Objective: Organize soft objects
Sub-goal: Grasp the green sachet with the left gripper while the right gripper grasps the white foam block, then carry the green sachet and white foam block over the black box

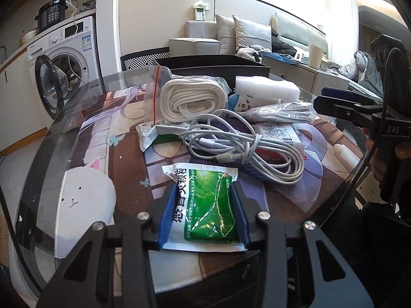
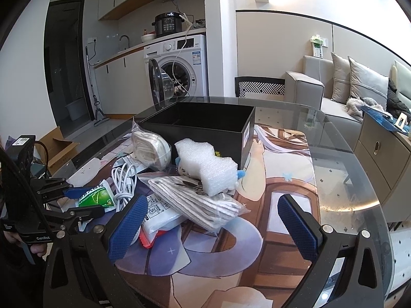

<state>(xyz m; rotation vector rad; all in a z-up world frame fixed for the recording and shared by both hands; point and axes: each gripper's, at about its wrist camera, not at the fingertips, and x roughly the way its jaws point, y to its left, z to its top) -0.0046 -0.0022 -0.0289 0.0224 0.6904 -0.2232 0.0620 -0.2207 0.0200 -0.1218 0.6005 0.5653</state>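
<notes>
Jaws of the left gripper (image 1: 203,210) are closed on the green sachet (image 1: 205,205), held low over the near edge of the counter (image 2: 346,179); the right gripper (image 2: 213,228) stands wide open and empty. Behind the pile sits the black box (image 2: 200,128), open-topped, likely the destination. Judging by this, the pick is done and the carry is next: lift the sachet clear of the white cable (image 1: 231,143) and foam block (image 2: 208,169), then release inside.
</notes>
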